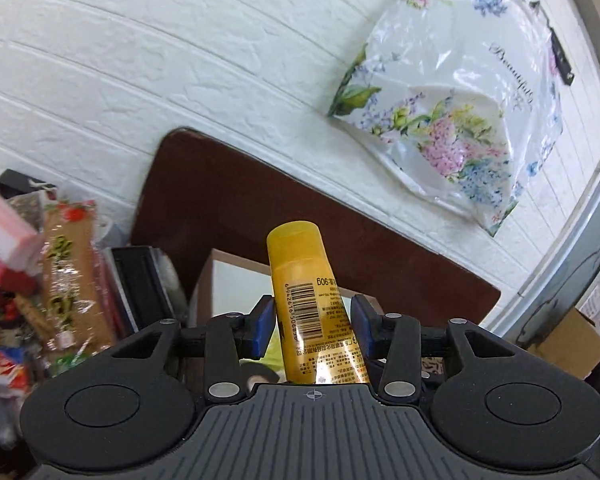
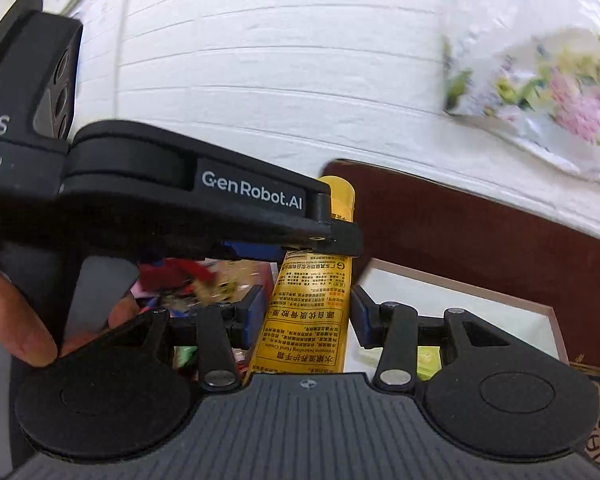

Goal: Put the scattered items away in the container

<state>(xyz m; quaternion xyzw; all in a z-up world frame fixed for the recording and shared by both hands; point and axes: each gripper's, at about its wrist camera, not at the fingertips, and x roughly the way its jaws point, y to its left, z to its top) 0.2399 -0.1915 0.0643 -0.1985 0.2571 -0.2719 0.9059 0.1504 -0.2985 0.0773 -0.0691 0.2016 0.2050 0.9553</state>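
A yellow hand cream tube (image 1: 308, 292) stands between the blue pads of my left gripper (image 1: 311, 322), cap end pointing away. The same tube (image 2: 312, 304) also runs between the fingers of my right gripper (image 2: 309, 316). In the right wrist view the left gripper's black body crosses from the left and its blue pad presses the tube's upper part. Both grippers look closed on the tube. The open container (image 2: 480, 300), a box with a pale inside and brown rim, lies just beyond and below the tube. It also shows in the left wrist view (image 1: 236, 276).
A pile of scattered packets and boxes (image 1: 40, 272) lies to the left. A dark brown board (image 1: 260, 208) leans at the white brick wall. A floral plastic bag (image 1: 452, 96) hangs on the wall at right. A cardboard box (image 1: 568, 344) sits at far right.
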